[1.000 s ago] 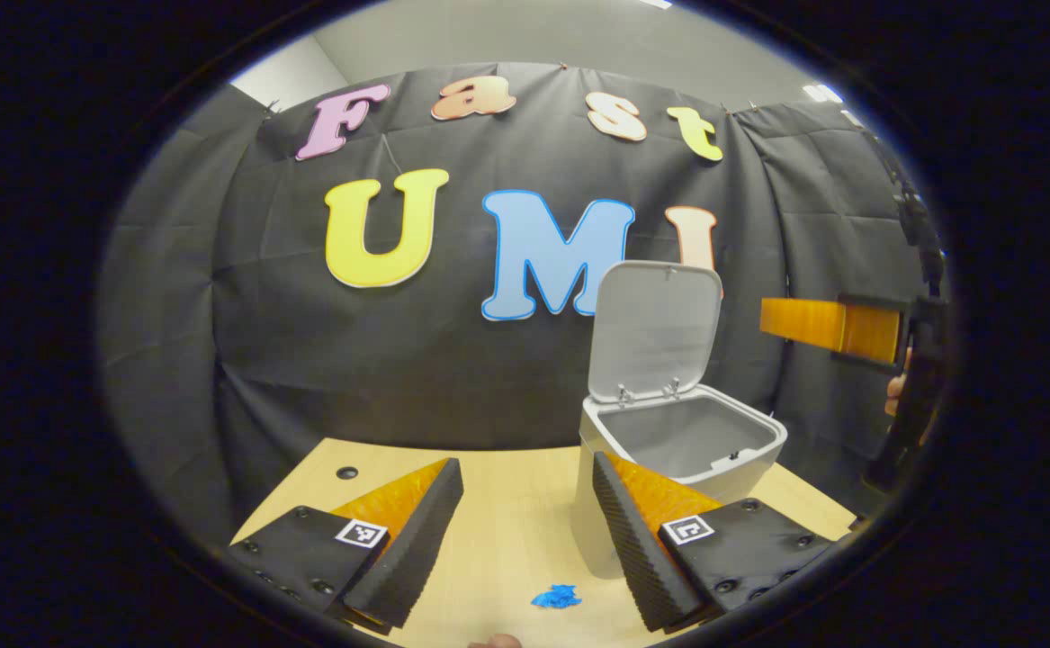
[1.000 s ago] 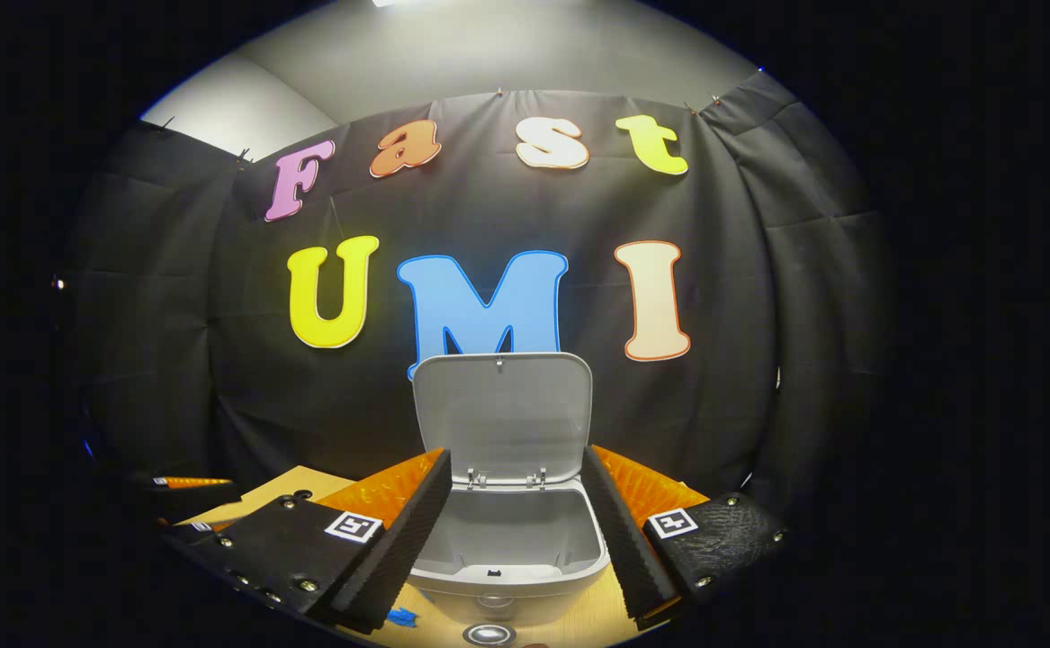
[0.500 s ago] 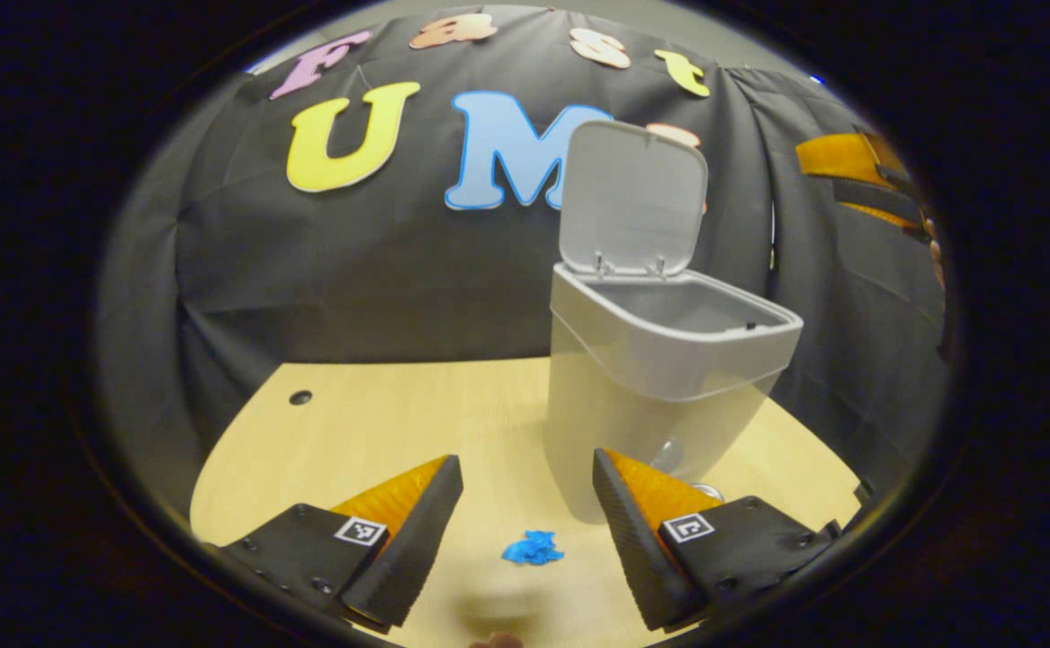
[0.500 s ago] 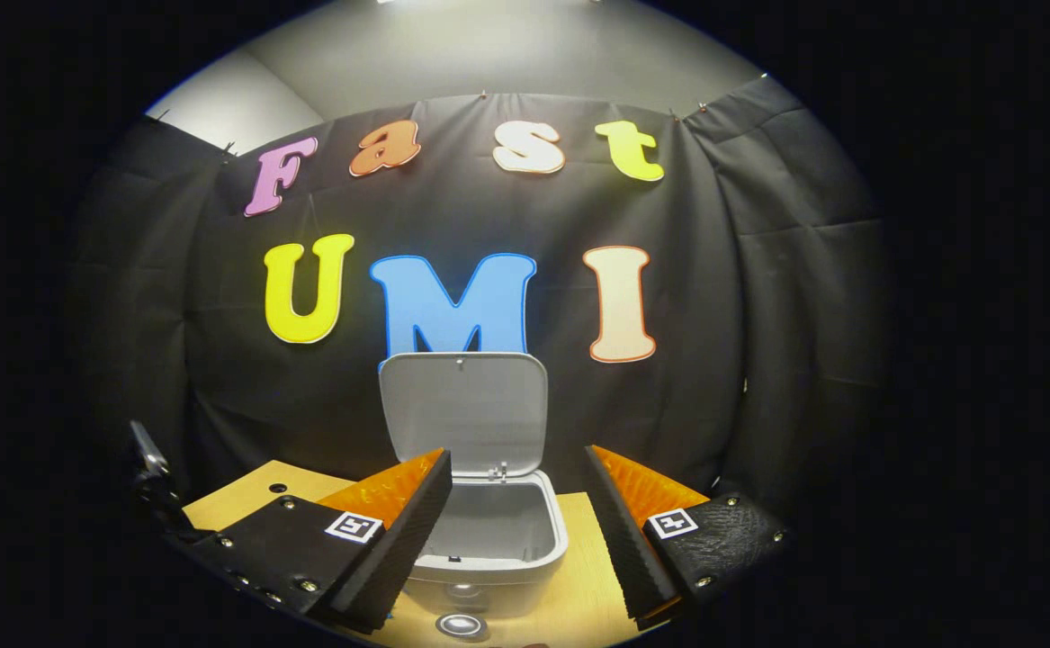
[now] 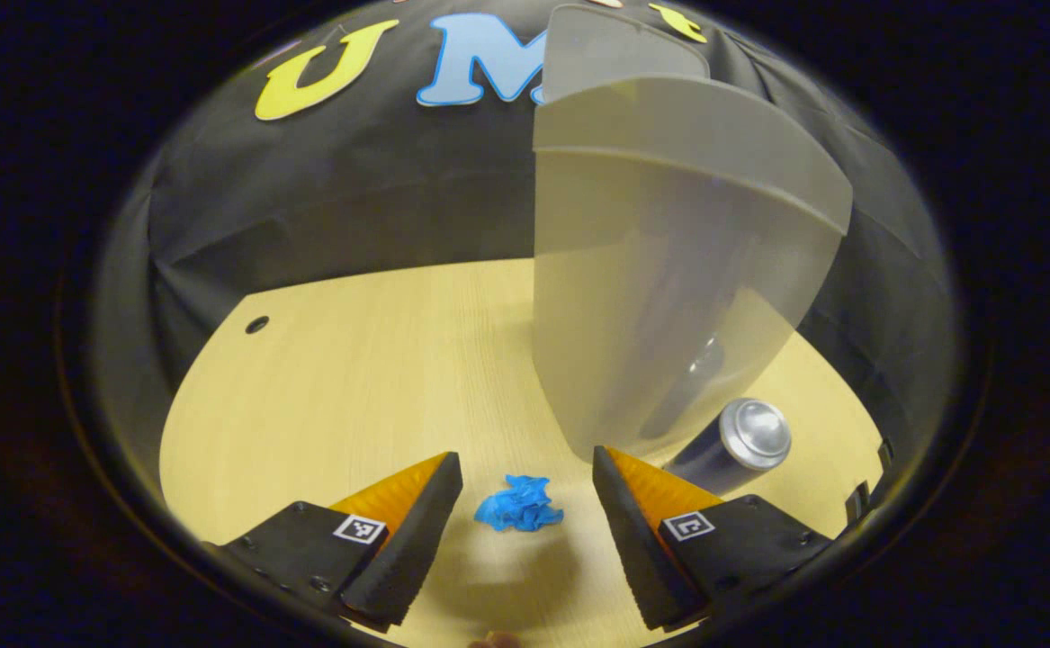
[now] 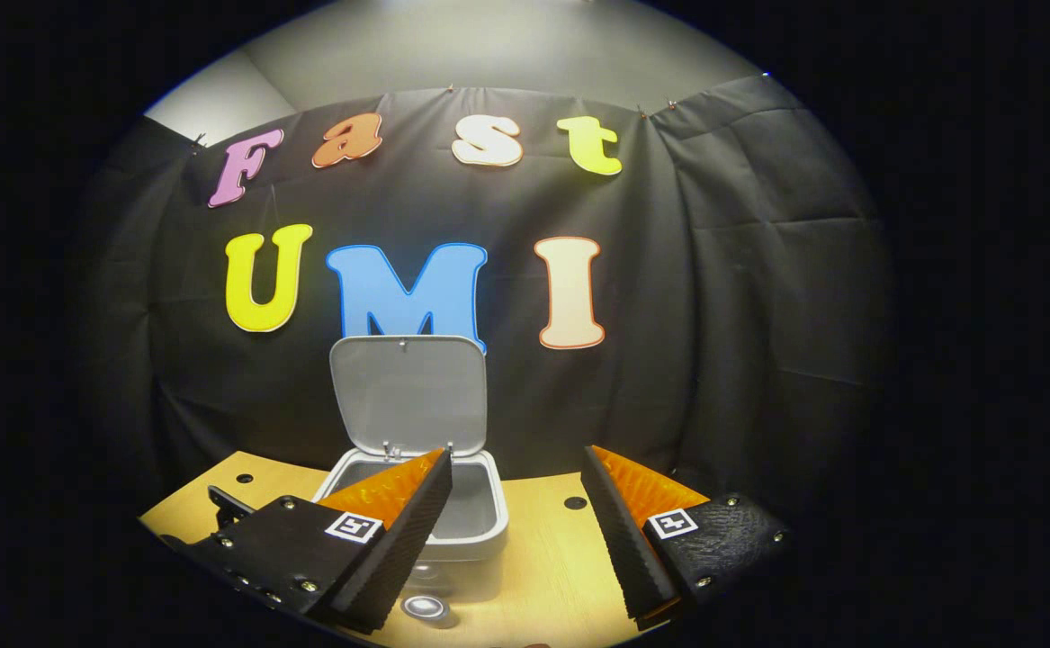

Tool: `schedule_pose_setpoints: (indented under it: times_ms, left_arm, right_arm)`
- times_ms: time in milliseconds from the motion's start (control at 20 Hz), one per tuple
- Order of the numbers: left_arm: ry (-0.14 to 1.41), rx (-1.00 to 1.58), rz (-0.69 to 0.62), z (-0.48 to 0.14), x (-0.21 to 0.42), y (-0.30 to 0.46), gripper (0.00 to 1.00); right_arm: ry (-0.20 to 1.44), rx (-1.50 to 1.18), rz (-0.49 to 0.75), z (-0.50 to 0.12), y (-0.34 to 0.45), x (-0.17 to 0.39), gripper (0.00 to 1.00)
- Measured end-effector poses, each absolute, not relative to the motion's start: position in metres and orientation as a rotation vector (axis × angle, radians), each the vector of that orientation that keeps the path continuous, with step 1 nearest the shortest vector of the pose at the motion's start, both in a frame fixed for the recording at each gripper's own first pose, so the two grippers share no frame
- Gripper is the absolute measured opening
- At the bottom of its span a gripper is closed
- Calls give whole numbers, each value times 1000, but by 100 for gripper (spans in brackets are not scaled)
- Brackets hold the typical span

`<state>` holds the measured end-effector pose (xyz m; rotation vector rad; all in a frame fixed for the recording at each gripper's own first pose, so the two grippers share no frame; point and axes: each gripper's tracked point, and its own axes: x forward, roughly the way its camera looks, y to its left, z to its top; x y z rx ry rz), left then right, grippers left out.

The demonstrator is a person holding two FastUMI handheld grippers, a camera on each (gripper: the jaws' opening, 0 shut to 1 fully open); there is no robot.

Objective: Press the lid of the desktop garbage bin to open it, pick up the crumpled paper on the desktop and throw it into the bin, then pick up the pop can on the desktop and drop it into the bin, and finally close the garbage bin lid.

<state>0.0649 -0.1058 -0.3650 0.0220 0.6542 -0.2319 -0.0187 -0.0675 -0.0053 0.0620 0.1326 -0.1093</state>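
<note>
- The bin [image 6: 439, 504] is standing on the wooden table [image 5: 345, 378] with its lid [image 6: 408, 391] tipped up and back, so the first step, pressing the lid open, is looking done.
- The left gripper [image 5: 525, 513] is hanging low over the table with its jaws spread wide and nothing between them.
- The crumpled paper [image 5: 518, 504], a small blue wad, is lying on the table in the gap between those two fingers, touching neither; it is sitting just in front of the bin's near wall [image 5: 659, 297].
- The step in hand appears to be the pickup of the paper: the gripper is lined up on it but is not yet clamping it.
- The can [image 5: 730, 445] is standing on the table just beside the bin's base, off to the right of the paper, untouched; in the right gripper view its top [image 6: 426, 607] is showing in front of the bin.
- The right gripper [image 6: 516, 531] is waiting higher up and back from the bin, jaws apart and empty.
- Still to do, by my reading: grip the paper and drop it in, then the can, then shut the lid.
</note>
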Motion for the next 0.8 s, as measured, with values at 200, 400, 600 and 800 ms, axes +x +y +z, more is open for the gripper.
schedule_pose_setpoints:
  times_ms: [200, 400, 600, 800]
  left_arm:
    - [737, 27, -209, -395, 69, -100, 96]
    - [754, 3, -221, -404, 72, -97, 96]
    - [780, 36, -183, -424, 71, -87, 95]
    - [764, 75, -178, -407, 71, -85, 89]
  right_arm:
    - [156, 41, -155, -11, -85, -30, 92]
    - [174, 29, -190, -14, -99, -36, 92]
    - [179, 39, -195, -16, -102, -35, 92]
    - [181, 37, -178, -17, -96, -29, 92]
